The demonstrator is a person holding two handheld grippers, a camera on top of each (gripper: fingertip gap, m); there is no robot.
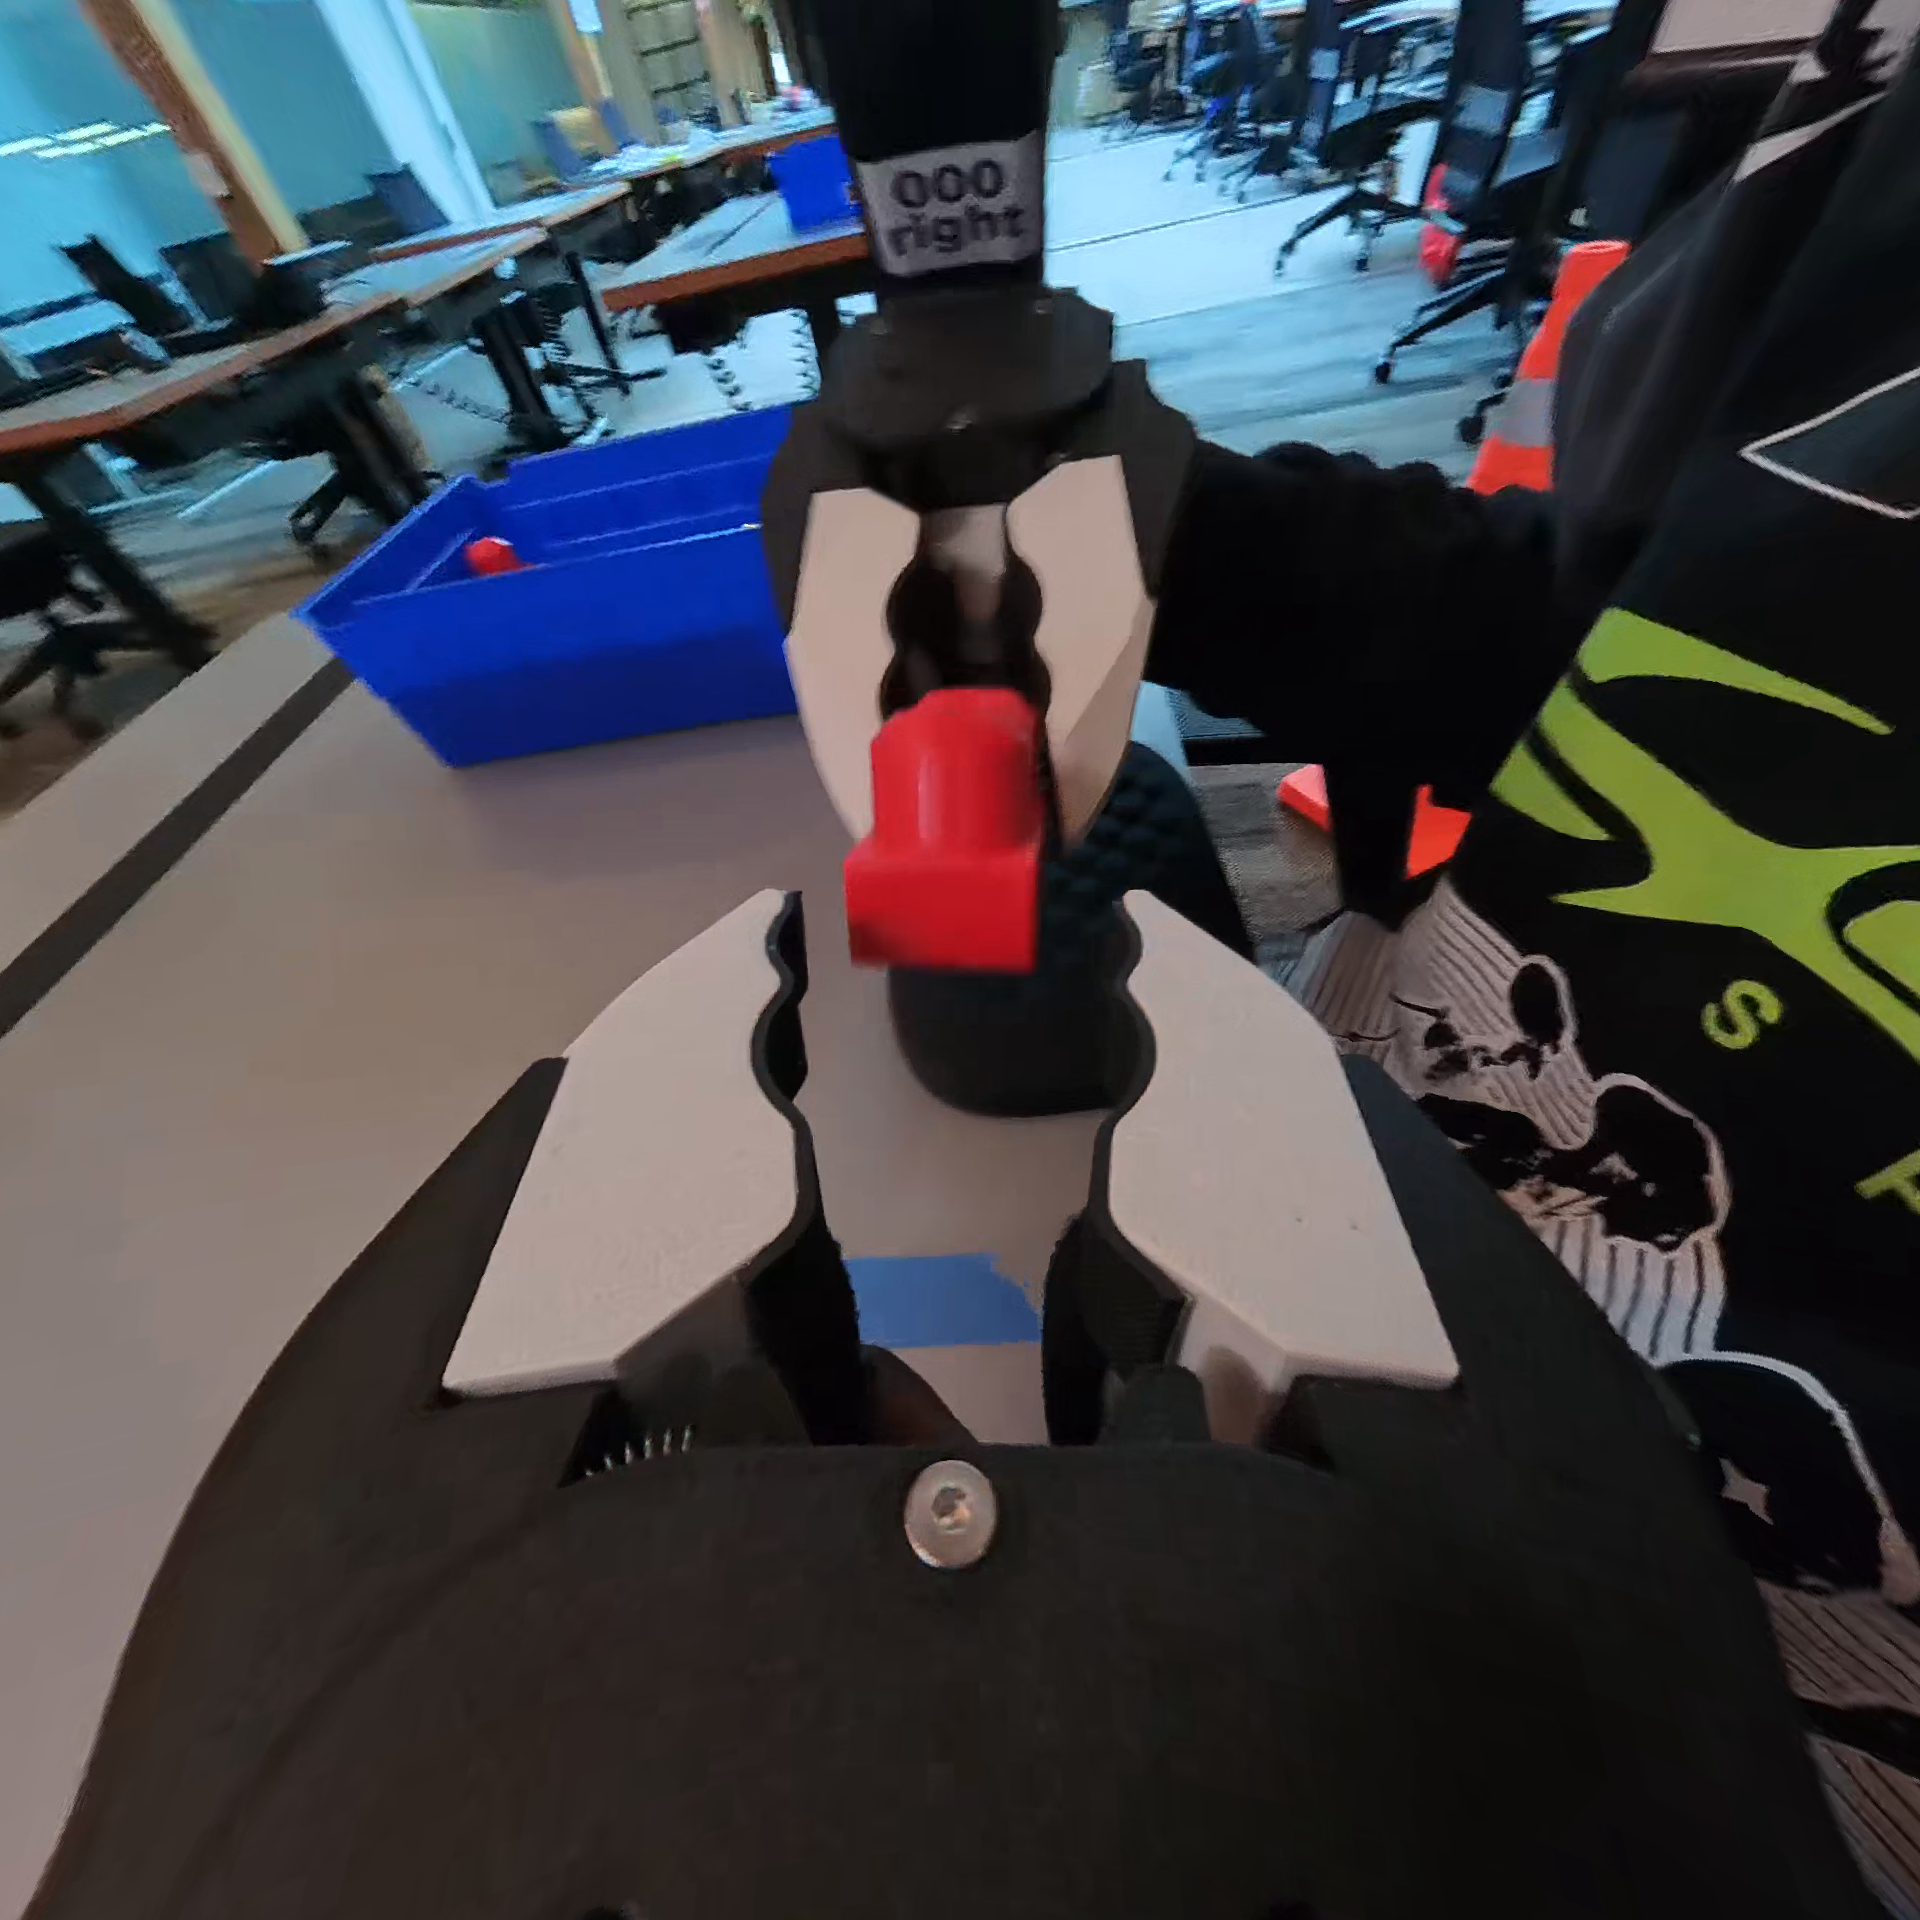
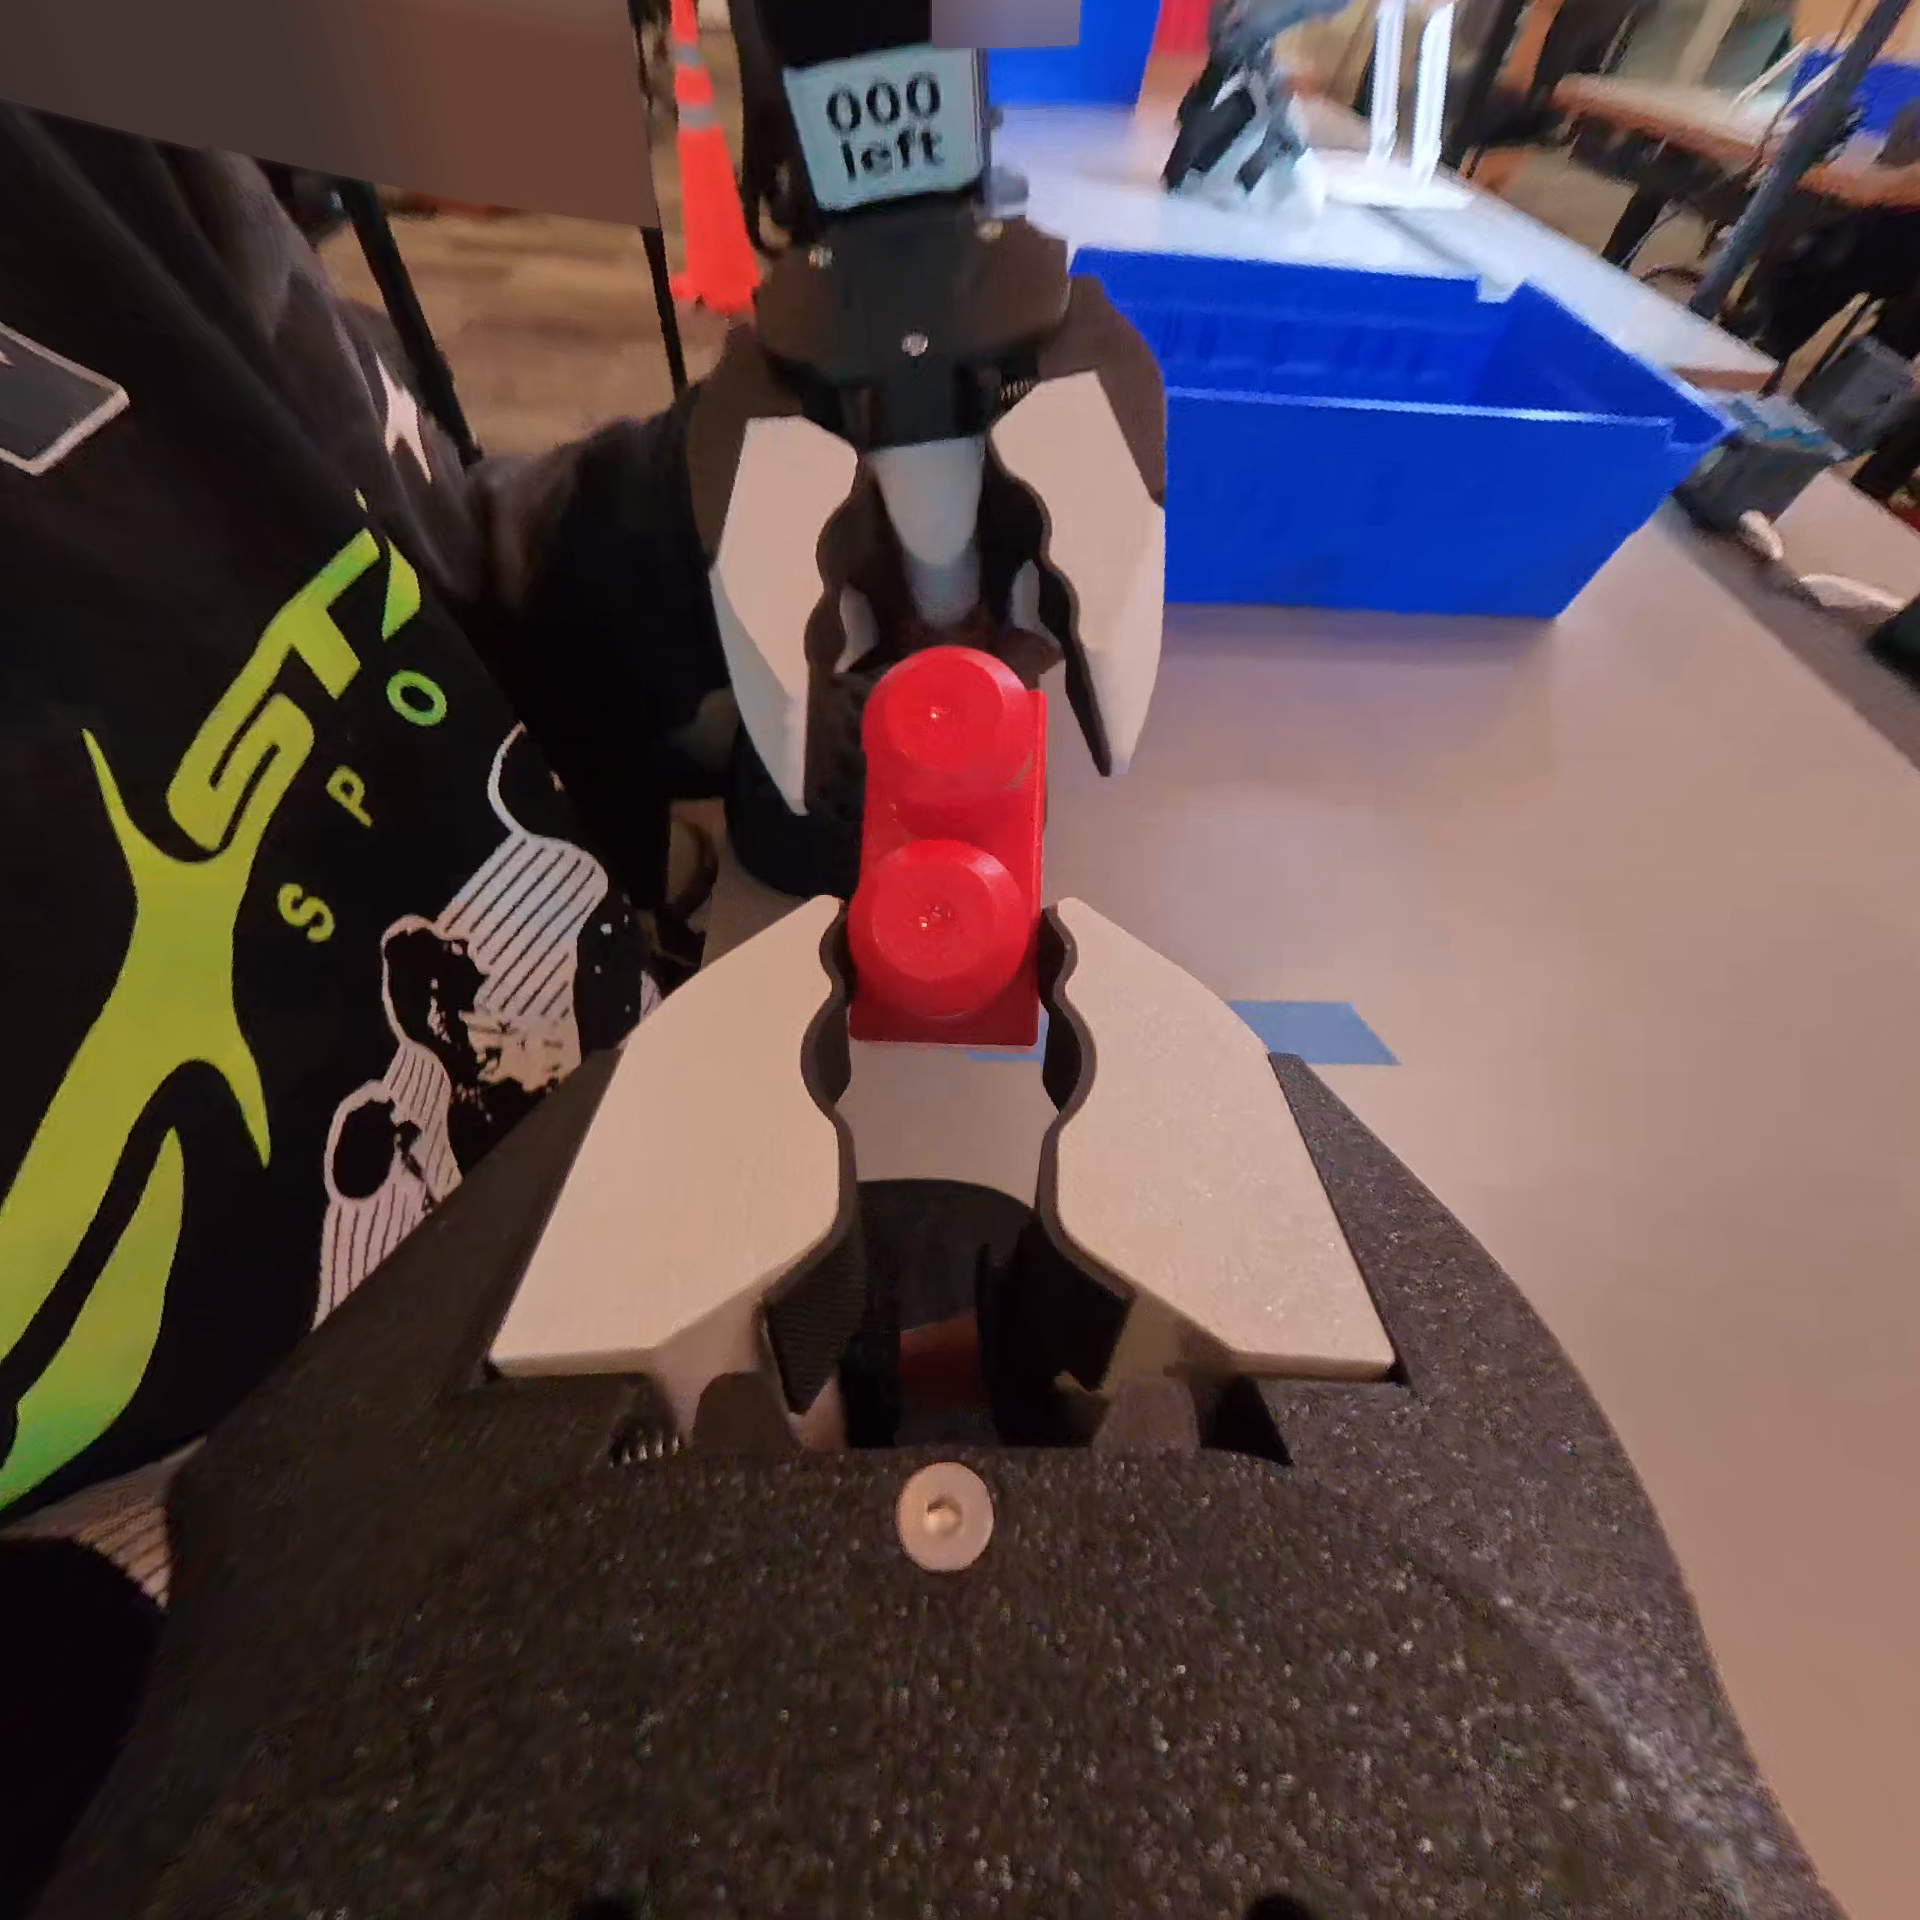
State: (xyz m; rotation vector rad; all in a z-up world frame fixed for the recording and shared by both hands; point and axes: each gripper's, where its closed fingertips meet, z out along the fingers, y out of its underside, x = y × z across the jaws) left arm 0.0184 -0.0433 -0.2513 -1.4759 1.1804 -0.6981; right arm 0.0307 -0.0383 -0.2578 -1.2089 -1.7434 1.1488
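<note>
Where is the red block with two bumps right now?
The red block is up above the grey table, pinched between the fingers of the right tool. The left tool faces it, open, and the blue bin sits behind.

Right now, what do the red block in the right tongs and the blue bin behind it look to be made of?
Red block: looks like moulded hard plastic, smooth and slightly glossy, with small highlights on its two round studs. The right tongs pinch it at the near stud. Blue bin: probably rigid plastic too, with even colour, a duller sheen and thin straight walls.
</note>
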